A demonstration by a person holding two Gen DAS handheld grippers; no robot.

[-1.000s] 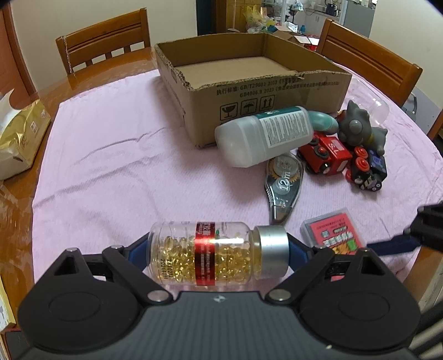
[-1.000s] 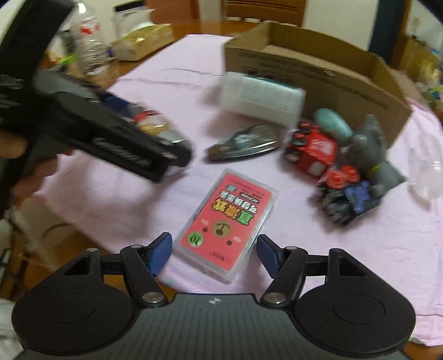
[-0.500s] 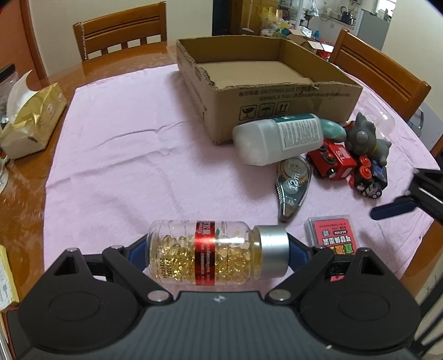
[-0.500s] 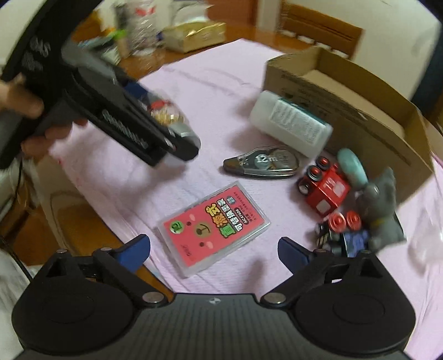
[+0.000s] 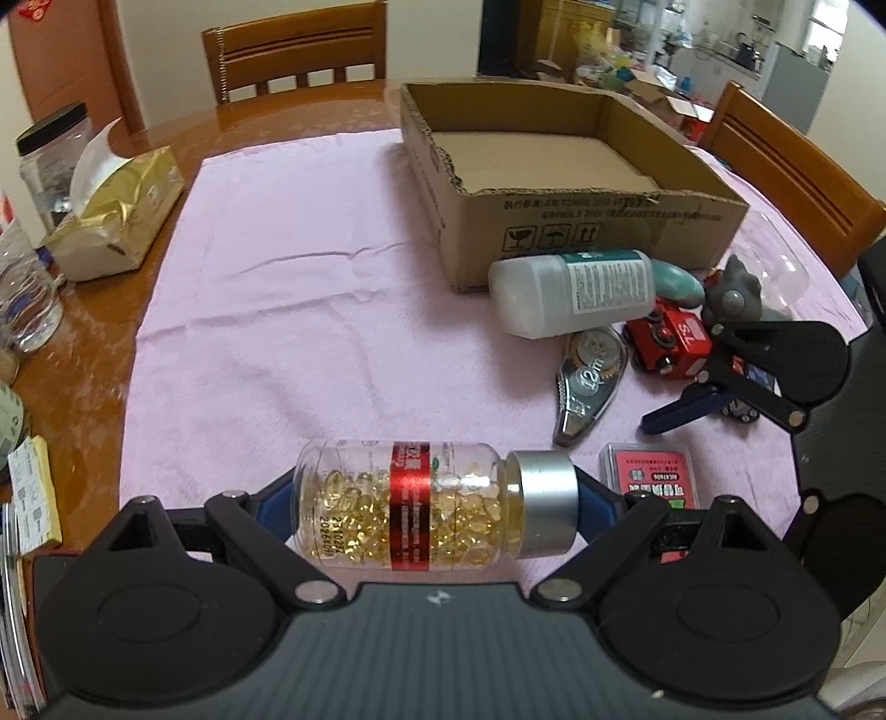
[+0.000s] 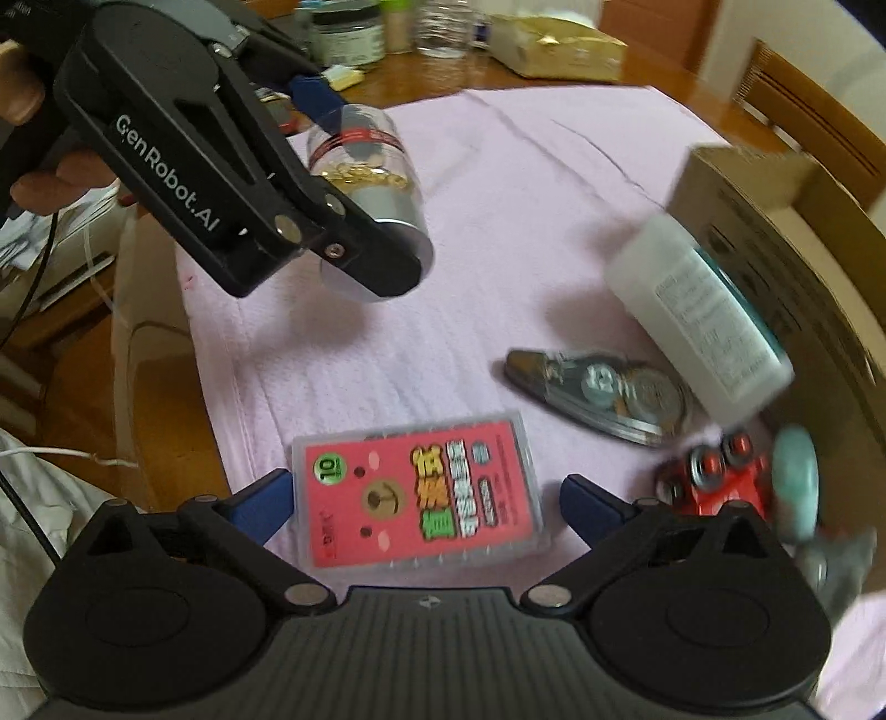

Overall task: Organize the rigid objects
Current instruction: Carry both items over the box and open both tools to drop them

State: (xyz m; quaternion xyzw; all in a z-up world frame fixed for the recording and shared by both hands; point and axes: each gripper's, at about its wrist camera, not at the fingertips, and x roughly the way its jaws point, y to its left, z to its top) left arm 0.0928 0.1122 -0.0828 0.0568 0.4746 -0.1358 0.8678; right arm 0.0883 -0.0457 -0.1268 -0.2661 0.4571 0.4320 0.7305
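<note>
My left gripper (image 5: pixel 437 501) is shut on a clear capsule bottle (image 5: pixel 421 507) with a red band and silver cap, held sideways above the pink cloth; it also shows in the right wrist view (image 6: pixel 365 166). My right gripper (image 6: pixel 423 501) is open, its blue fingers either side of a red card case (image 6: pixel 421 495) lying flat on the cloth. The open cardboard box (image 5: pixel 559 166) stands at the back. In front of it lie a white bottle (image 5: pixel 576 291), a correction tape dispenser (image 5: pixel 590 382), a red toy car (image 5: pixel 670 343) and a grey figurine (image 5: pixel 736 291).
A gold tissue pack (image 5: pixel 116 216), a clear jar (image 5: pixel 47 160) and a water bottle (image 5: pixel 25 293) sit on the wooden table at the left. Wooden chairs (image 5: pixel 293 50) stand behind the table. A clear plastic bottle (image 5: pixel 775 260) lies at the right of the box.
My left gripper has risen and drawn back with the capsule bottle. My right gripper has opened wider and swung around the red card case, closer to it.
</note>
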